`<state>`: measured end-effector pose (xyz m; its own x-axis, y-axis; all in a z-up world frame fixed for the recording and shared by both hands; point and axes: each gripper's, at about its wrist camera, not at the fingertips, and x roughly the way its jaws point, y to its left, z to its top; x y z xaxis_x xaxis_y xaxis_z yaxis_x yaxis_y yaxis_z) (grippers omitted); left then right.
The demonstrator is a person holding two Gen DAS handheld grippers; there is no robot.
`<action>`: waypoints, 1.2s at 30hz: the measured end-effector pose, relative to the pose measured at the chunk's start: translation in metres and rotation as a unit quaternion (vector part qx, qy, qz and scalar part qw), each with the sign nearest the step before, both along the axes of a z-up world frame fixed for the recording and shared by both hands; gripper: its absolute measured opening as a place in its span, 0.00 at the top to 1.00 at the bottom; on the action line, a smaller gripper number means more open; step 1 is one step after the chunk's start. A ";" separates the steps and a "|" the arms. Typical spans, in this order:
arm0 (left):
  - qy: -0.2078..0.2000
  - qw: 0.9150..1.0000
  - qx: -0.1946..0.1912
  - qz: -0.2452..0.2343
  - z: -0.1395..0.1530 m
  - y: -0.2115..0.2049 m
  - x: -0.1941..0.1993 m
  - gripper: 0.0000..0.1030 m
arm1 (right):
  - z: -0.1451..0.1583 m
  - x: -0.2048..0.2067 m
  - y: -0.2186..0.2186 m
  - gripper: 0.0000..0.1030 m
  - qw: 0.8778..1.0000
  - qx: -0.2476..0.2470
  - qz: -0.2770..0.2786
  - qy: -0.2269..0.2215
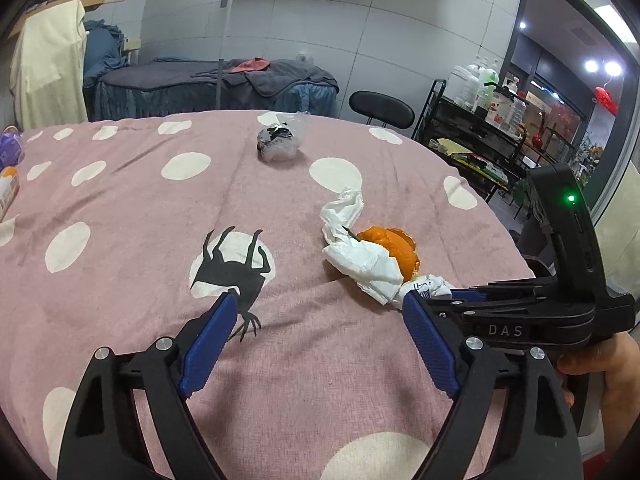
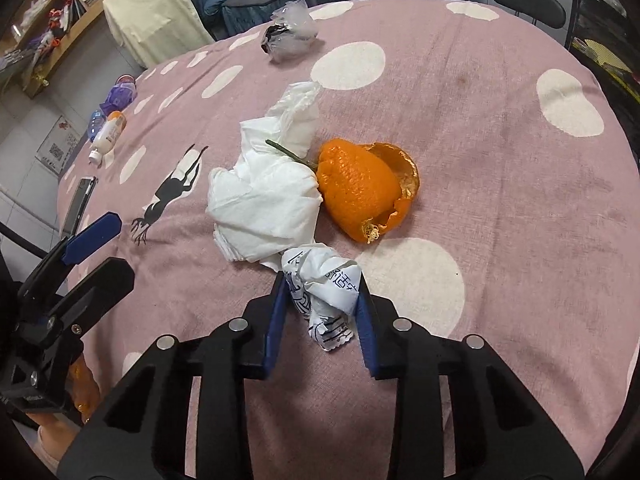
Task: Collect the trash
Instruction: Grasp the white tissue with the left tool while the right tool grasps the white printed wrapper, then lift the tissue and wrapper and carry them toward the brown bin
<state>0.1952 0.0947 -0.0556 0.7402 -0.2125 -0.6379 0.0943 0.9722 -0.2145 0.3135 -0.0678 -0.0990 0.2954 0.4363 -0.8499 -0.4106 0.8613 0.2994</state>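
A: Across the pink spotted tablecloth [image 2: 500, 168] the trash lies scattered, and the biggest piece is the white tissue [image 2: 264, 200] — a loose, crumpled heap near the middle, touching the peel on one side and the wrapper on the other.

B: That one looks soft and almost weightless. A pinch anywhere in the bunched middle should hold it, though a trailing end could drag across the cloth.

A: Just beside it sits the orange peel [image 2: 360, 188], a hollow cup with torn edges and its stem poking over the tissue.

B: Stiffer, but brittle at the rim, by the look of it. The rounded body seems the place to grip — the ragged lip would likely tear.

A: Far back, well apart from the rest, the crumpled clear plastic [image 2: 290, 34] waits near the cloth's edge.

B: Springy and slippery, probably. It wants a firm squeeze through the centre.

A: Smallest of all — the printed paper wrapper [image 2: 328, 300], right at the near end of the heap. The right gripper [image 2: 322, 280] has its blue pads pressed on both flanks of it, clenched around the wad.

B: Light and crushable, so it should come away clean if the tissue does not cling.

A: The left gripper [image 1: 318, 304] hangs spread wide over the cloth, nothing between its fingers.
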 end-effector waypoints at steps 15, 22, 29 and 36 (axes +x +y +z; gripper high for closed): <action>0.083 0.995 0.012 -0.048 -0.021 -0.043 0.065 0.28 | 0.052 -0.059 -0.057 0.72 0.994 0.002 -0.051 -0.094; 0.096 0.994 0.040 -0.044 -0.025 -0.049 0.074 0.68 | 0.056 -0.077 -0.080 0.72 0.992 0.026 -0.074 -0.099; 0.080 0.996 0.008 -0.042 -0.019 -0.042 0.061 0.87 | 0.049 -0.084 -0.093 0.72 0.990 0.039 -0.096 -0.096; 0.035 0.999 0.014 -0.028 -0.003 -0.038 0.028 0.87 | 0.057 -0.102 -0.103 0.72 0.985 0.044 -0.095 -0.137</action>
<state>0.2230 0.0569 -0.0582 0.6811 -0.2335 -0.6940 0.1341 0.9715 -0.1953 0.2117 -0.1705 -0.0416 0.5921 0.4198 -0.6879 -0.3207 0.9059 0.2767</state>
